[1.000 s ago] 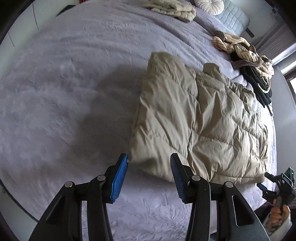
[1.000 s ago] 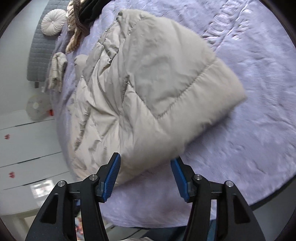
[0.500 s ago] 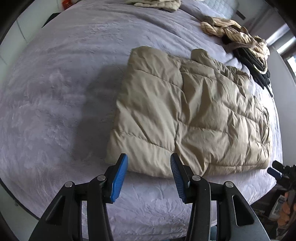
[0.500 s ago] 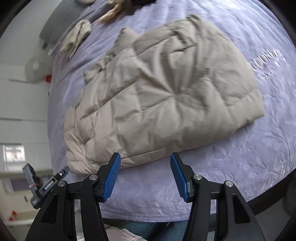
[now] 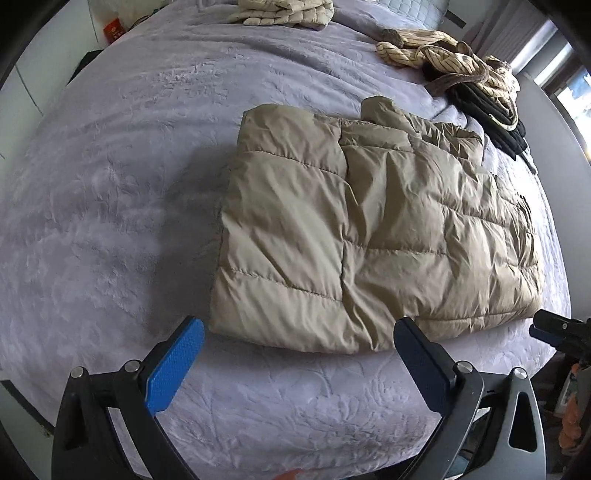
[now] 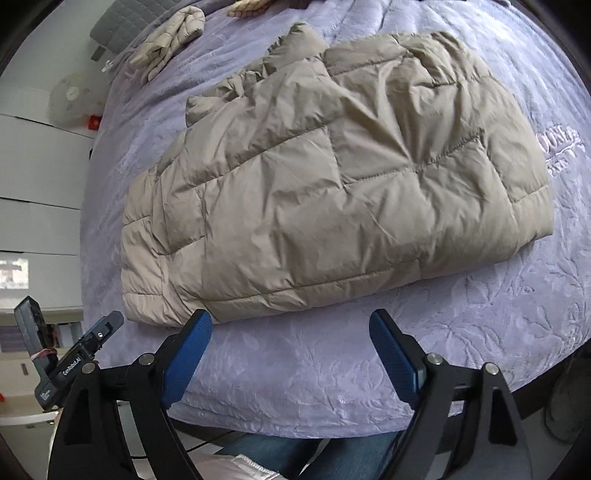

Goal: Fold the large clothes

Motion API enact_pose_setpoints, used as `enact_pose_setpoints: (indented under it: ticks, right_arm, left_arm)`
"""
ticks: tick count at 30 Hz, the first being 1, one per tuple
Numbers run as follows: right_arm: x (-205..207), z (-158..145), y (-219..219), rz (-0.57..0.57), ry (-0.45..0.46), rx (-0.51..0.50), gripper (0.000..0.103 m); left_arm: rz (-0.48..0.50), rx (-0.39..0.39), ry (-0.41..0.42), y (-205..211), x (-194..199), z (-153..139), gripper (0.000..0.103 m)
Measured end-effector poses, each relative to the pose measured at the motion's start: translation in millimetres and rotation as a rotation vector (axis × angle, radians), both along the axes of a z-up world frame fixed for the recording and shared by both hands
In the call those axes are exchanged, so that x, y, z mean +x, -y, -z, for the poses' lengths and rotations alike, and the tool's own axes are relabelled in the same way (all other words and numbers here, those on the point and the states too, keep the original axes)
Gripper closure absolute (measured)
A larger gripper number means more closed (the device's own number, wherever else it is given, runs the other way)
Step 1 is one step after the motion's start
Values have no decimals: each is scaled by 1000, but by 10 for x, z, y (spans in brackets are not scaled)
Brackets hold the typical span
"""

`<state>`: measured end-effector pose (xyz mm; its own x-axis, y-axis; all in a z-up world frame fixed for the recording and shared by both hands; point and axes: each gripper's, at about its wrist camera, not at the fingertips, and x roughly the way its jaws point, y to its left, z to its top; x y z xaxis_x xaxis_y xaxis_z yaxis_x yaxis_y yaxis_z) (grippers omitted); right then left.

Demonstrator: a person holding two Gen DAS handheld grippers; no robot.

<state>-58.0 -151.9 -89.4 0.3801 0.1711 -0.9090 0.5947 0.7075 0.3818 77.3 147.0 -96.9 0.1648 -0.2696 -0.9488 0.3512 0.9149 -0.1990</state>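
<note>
Both grippers hang over the near edge of the bed with their jaws spread wide and nothing between them: the left gripper sits just short of the jacket's near hem toward its left corner, and the right gripper sits just short of the same hem further along. Neither blue pad touches cloth.

Just beyond them the tan puffer jacket lies flat on the lilac bedspread, already doubled into a rough rectangle, with its collar sticking up at the far edge. It looks ready for another fold, probably bringing the near hem up toward the collar.

To do that well, each gripper should bite deep enough to catch every layer at the hem, one near each corner, so the slippery padded cloth does not slide apart. Lift both sides evenly, carry them over together, and lay the edge down square before letting go.

Further back lie a folded cream garment and a heap of striped and dark clothes, well apart from the jacket.
</note>
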Motion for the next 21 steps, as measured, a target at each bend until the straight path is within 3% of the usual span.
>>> enact_pose_setpoints:
  ticks: [9,21]
  right_arm:
    - [-46,126,-259,-27,-24,34,14]
    - [-115,166,-460,-40,-98,-15,14]
  left_arm:
    - [39,27,26,-9,86,56,0]
    - [70,26,-23,-17,227,323,0]
